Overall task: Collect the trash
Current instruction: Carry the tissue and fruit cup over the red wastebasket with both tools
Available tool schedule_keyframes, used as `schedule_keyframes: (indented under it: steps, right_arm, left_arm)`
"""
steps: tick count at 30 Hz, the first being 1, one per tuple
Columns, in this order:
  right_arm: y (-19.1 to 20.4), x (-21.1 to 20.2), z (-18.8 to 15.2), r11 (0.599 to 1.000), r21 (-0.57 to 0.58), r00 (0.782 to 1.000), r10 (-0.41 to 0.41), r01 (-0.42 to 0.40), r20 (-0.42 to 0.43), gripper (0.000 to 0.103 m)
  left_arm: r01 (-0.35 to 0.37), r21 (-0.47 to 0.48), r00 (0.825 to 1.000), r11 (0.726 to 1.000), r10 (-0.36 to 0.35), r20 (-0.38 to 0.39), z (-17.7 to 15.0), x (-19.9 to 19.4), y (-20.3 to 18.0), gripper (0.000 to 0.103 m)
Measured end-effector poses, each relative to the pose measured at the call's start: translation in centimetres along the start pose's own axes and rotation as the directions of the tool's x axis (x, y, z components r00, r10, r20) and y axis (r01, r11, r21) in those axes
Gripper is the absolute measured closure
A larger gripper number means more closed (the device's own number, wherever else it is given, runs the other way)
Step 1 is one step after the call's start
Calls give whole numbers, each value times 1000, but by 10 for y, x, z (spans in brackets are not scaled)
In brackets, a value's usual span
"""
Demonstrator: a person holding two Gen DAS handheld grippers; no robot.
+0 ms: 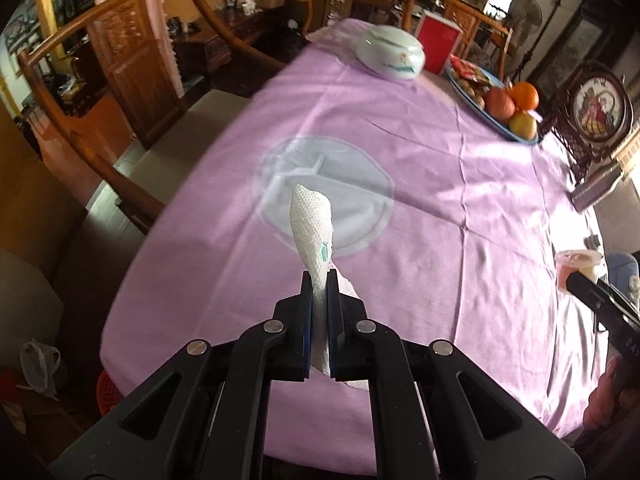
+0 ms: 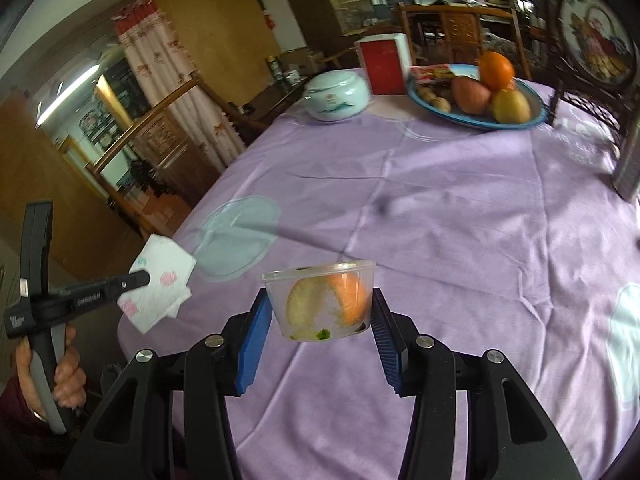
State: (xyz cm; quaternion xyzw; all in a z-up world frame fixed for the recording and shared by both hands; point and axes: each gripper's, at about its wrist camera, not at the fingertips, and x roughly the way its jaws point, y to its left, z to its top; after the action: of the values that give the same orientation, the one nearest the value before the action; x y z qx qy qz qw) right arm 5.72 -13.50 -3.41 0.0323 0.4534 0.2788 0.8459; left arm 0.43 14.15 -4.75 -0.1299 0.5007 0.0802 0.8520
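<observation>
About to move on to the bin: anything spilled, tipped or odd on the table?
Nothing stands out. The left gripper holds the crumpled paper napkin; the right gripper holds the clear plastic cup upright, peel scraps inside. The fruit plate, the ceramic jar and the red box sit upright on the purple tablecloth.

Tabletop under a creased lilac cloth printed with pale blue shapes. At the far end: lidded white ceramic jar, red box just beside it, blue fruit plate with orange, apples, walnuts.
</observation>
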Motion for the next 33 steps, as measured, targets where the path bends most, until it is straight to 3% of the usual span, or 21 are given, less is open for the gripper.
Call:
schedule_keyframes:
  steps: [6, 11, 17, 22, 27, 33]
  right_arm:
    - [40, 9, 4, 994, -90, 998, 58, -60, -24, 54]
    - [84, 27, 6, 974, -176, 988, 129, -141, -80, 54]
    - [147, 49, 0, 928, -275, 964, 212, -250, -161, 54]
    - [205, 67, -11, 877, -340, 933, 268, -340, -240, 54]
    - [243, 71, -21, 837, -390, 915, 290, -384, -278, 54]
    - [266, 71, -25, 832, -413, 921, 269, -369, -280, 54]
  left_arm:
    - [-44, -95, 998, 995, 47, 29, -12, -22, 45, 96]
    - [-99, -211, 994, 972, 108, 29, -38, -42, 93, 96]
    - [-177, -363, 982, 915, 191, 2, -87, -68, 155, 96]
    - [-251, -473, 965, 845, 259, -51, -136, -88, 200, 96]
    - [-278, -555, 958, 784, 267, -102, -177, -93, 236, 96]
    - [-275, -595, 961, 755, 237, -143, -192, -79, 269, 95]
